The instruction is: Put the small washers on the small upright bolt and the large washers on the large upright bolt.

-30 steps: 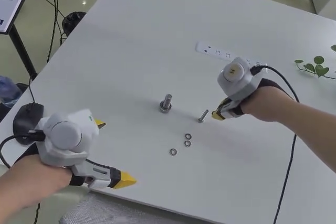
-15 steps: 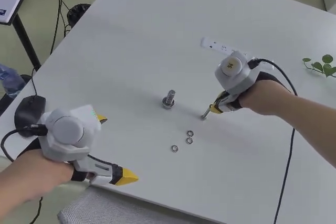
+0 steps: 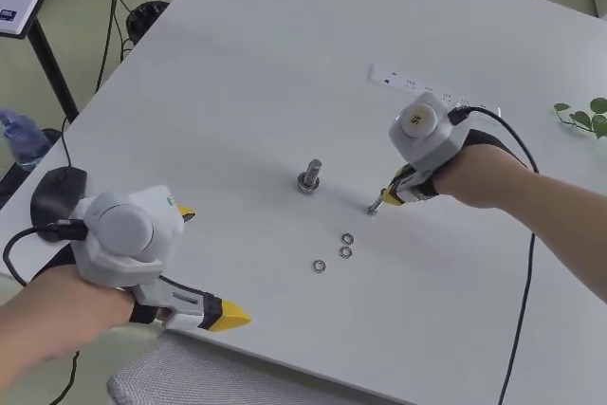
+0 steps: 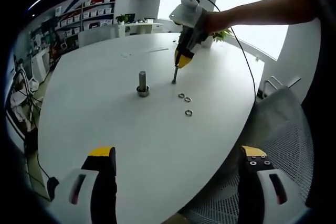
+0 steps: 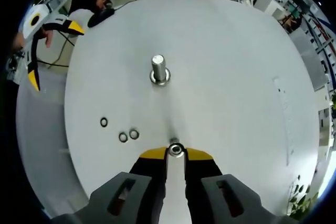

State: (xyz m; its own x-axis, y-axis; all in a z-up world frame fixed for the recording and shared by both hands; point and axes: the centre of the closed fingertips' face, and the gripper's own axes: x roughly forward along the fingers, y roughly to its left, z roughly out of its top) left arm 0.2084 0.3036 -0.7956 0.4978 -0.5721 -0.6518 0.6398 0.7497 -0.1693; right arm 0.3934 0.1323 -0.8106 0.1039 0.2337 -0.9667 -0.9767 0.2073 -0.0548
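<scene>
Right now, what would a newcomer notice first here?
The right hand-held gripper pinches what looks like a small washer at the top of the small upright bolt, mid-table. Three loose washers lie just nearer the person; the left hand-held gripper hangs wide open at the near edge.

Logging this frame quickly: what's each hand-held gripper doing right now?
Left hand-held gripper: open, empty.
Right hand-held gripper: closed around the top of the small bolt.

We observe a large white worktable (image 3: 247, 64) carrying a white power strip (image 3: 398, 80), green plant leaves (image 3: 588, 116) at its right edge, a grey mesh chair (image 3: 190, 381) beside it, and bright windows (image 4: 247, 3) behind.
</scene>
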